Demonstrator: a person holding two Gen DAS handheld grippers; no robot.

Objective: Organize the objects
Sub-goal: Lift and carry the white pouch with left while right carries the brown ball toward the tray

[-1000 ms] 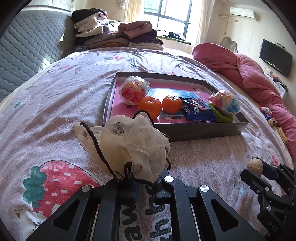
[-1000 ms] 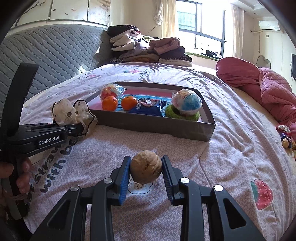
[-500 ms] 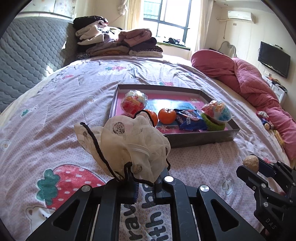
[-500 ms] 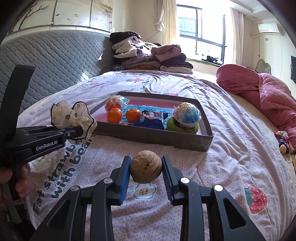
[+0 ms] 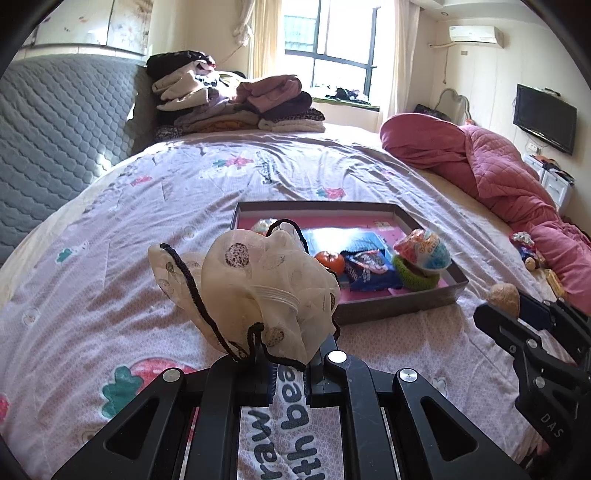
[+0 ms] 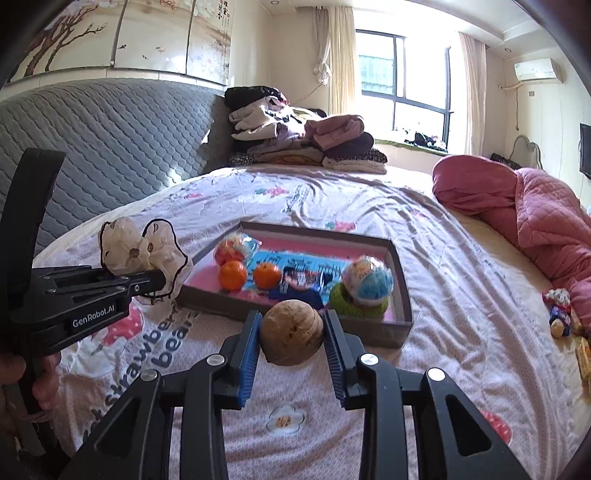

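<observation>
The left gripper (image 5: 290,363) pinched the limp, featherlight scrunchie (image 5: 258,291) by its hem while the right gripper (image 6: 291,341) clamped the hard, round walnut (image 6: 291,332) across its middle.

sunlit window (image 5: 332,40), grey quilted headboard (image 6: 110,140), wall television (image 5: 545,118), air conditioner (image 5: 474,35)

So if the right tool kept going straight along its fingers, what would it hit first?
Probably the near wall of the tray, which lies right behind the walnut held by the right tool. Depth is unclear, so it might clear the wall and meet the snack packet.
</observation>
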